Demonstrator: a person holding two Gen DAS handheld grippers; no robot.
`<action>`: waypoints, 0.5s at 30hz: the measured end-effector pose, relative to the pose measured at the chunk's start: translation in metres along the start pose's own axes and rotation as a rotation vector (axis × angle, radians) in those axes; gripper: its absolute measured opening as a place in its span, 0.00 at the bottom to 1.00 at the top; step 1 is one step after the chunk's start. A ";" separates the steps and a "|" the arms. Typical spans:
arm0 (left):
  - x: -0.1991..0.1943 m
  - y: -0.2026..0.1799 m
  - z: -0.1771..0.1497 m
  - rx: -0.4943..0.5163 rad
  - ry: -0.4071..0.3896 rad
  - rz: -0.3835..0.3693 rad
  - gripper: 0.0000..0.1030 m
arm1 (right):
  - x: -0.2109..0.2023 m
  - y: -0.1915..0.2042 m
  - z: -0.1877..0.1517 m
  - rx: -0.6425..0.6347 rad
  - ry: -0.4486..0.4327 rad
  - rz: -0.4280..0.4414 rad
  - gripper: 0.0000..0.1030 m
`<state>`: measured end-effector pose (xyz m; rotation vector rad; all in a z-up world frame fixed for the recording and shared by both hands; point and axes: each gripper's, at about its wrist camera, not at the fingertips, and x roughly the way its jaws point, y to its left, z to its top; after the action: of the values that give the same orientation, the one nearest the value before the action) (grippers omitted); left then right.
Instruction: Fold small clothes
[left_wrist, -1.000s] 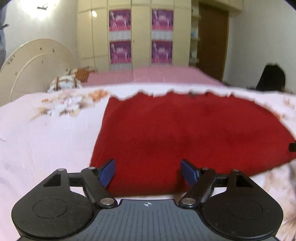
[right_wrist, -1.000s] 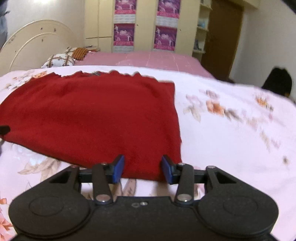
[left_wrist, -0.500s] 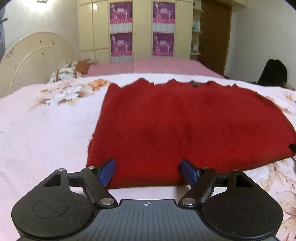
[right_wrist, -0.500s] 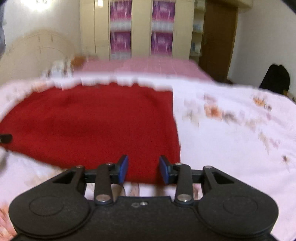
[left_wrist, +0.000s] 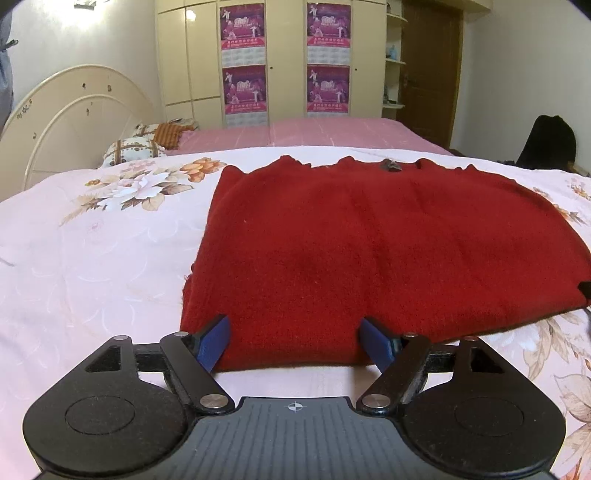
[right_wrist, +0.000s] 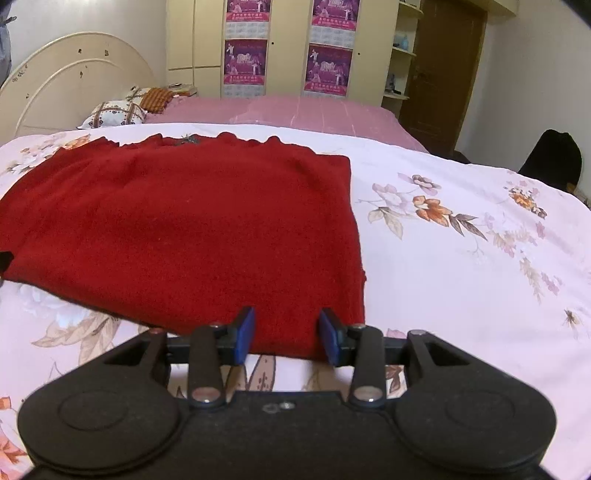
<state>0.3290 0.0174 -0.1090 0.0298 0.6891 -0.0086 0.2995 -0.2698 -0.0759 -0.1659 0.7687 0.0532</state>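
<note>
A red knit garment (left_wrist: 369, 251) lies flat on the pink floral bedspread (left_wrist: 92, 258). It also shows in the right wrist view (right_wrist: 192, 236). My left gripper (left_wrist: 295, 338) is open, its blue pads either side of the garment's near left corner edge. My right gripper (right_wrist: 287, 334) is open, narrower, its pads straddling the near right corner edge. Neither is closed on the cloth. The tip of the other gripper (left_wrist: 583, 290) shows at the right edge of the left wrist view.
A second bed with a pink cover (left_wrist: 314, 133) and pillows (left_wrist: 129, 153) lies beyond. A cream headboard (left_wrist: 74, 118) stands at the left, wardrobes (left_wrist: 284, 62) at the back, a dark chair (left_wrist: 546, 142) at the right.
Both grippers have moved slightly forward and steadied at the garment's near edge. The right gripper's jaws narrowed a little. The garment has not moved.
</note>
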 end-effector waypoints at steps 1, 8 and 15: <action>-0.001 0.000 0.000 0.000 0.000 0.000 0.75 | -0.001 0.000 -0.001 -0.001 -0.001 0.000 0.37; -0.001 -0.001 0.000 0.001 0.002 0.000 0.75 | 0.001 -0.004 -0.004 -0.007 -0.017 0.004 0.41; 0.000 0.002 0.000 0.006 0.009 -0.008 0.75 | 0.001 -0.005 -0.004 -0.012 -0.021 0.007 0.42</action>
<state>0.3288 0.0195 -0.1089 0.0328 0.6979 -0.0187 0.2982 -0.2750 -0.0793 -0.1734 0.7485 0.0660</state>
